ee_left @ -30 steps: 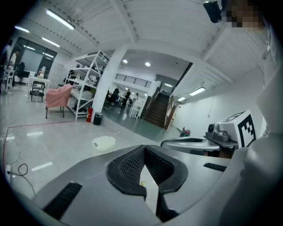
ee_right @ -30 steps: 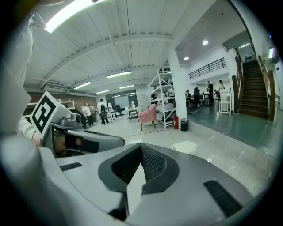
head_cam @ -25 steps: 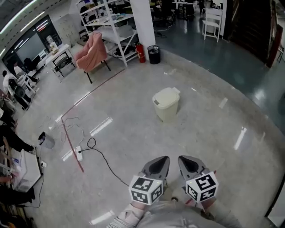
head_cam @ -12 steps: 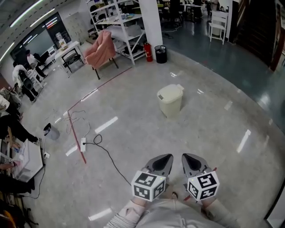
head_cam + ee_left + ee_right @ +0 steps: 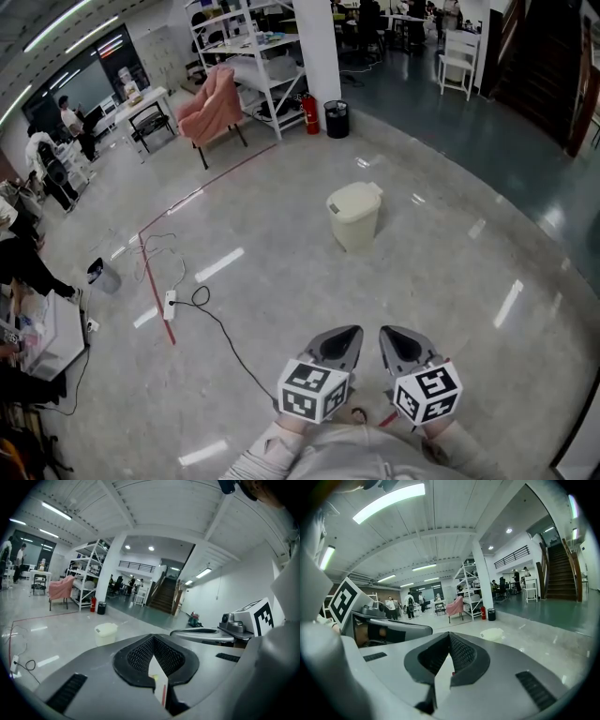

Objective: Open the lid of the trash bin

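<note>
A cream trash bin (image 5: 353, 214) stands alone on the grey concrete floor a few steps ahead, its lid down. It also shows small in the left gripper view as the bin (image 5: 106, 632) and in the right gripper view as the bin (image 5: 492, 633). My left gripper (image 5: 342, 336) and right gripper (image 5: 394, 336) are held side by side low in front of the person, far short of the bin. Each has its jaws together with nothing held, as the left gripper (image 5: 152, 641) and right gripper (image 5: 449, 637) show in their own views.
A black cable (image 5: 220, 339) and a power strip (image 5: 170, 304) lie on the floor at left, beside a red floor line (image 5: 150, 281). Behind the bin are a white pillar (image 5: 314, 37), a fire extinguisher (image 5: 310, 114), a small black bin (image 5: 336, 119), a pink-draped chair (image 5: 214, 105) and shelving (image 5: 246, 47). People stand at the far left.
The head view has drifted a little, so the room sits slightly differently in frame. Both grippers stay low, side by side and shut. The bin's lid is still down.
</note>
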Demonstrator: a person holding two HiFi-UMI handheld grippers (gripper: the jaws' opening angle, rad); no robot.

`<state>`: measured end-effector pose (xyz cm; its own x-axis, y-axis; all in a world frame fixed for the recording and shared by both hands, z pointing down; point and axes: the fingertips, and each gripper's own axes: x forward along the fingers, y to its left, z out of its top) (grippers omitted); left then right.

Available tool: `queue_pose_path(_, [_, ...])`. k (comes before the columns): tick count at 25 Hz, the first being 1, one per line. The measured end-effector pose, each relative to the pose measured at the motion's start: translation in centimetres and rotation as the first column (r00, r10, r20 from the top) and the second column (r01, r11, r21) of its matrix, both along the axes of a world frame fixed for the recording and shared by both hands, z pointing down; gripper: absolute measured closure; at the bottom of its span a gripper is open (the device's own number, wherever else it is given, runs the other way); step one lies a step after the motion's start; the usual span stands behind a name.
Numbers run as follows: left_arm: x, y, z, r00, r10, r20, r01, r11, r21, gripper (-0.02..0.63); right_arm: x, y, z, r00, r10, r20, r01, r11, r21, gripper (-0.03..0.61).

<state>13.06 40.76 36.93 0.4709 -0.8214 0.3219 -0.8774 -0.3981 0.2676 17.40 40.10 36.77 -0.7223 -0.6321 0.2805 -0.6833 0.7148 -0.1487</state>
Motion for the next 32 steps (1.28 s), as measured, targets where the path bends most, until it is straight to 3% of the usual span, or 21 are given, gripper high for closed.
queue_pose_path(13, [-3.3,-8.4,-0.6,1.0,-0.012,-0.019,0.012,1.0,-0.009,0.611,-2.9,-7.8,-0.3,1.0,0.02,-0.011,-0.02,1.0,-0.011,0.578])
queue_pose_path(32, [-13.9,-22.9,-1.7,0.999,0.017,0.027,-0.017,1.0,-0.004,0.611,-13.8,-21.9,-1.5,0.999,0.03,-0.025,-0.03,1.0,-0.001,0.578])
